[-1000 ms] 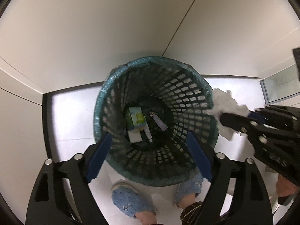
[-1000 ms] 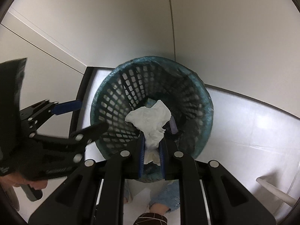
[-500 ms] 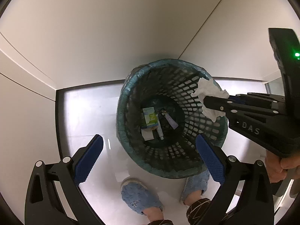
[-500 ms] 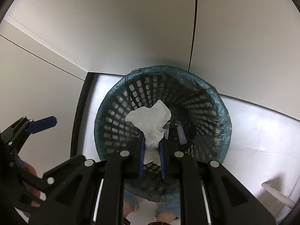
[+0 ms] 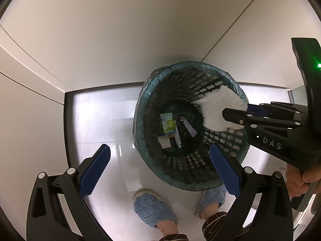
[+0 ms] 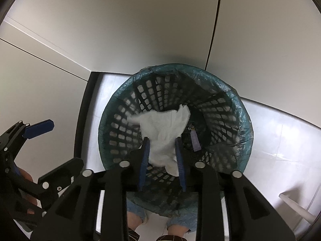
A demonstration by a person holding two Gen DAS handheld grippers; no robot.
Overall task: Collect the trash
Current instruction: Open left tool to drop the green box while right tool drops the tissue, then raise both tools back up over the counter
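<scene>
1. Two grippers in play. Starting at the left: the left gripper [image 5: 158,166] is spread wide with nothing between its blue pads, just hanging above the floor [image 5: 96,120] at about 7 o'clock of the bin. It's doing nothing useful right now.

2. Middle: the trash bin [image 6: 243,120], a dark mesh basket with a teal bag over the rim, sits in the corner where the walls meet. Down at the bottom there's already a small carton [image 5: 167,123], a little tube [image 5: 177,138] and a purple wrapper [image 5: 189,127].

3. Right side: the right gripper [image 6: 162,154] has the crumpled white tissue [image 6: 166,134] between its jaws, directly over the bin's mouth. The jaws have just been opening, and the tissue looks loose in the gap rather than pinched, sagging down toward 6 o'clock.

4. So I'd say the step is the drop: letting the tissue go into the bin.

5. Next move, my guess: open a bit wider or give it a small shake so the tissue falls clear of the pads, since soft paper likes to cling. It's well inside the rim, so it should land in the bag.
</scene>
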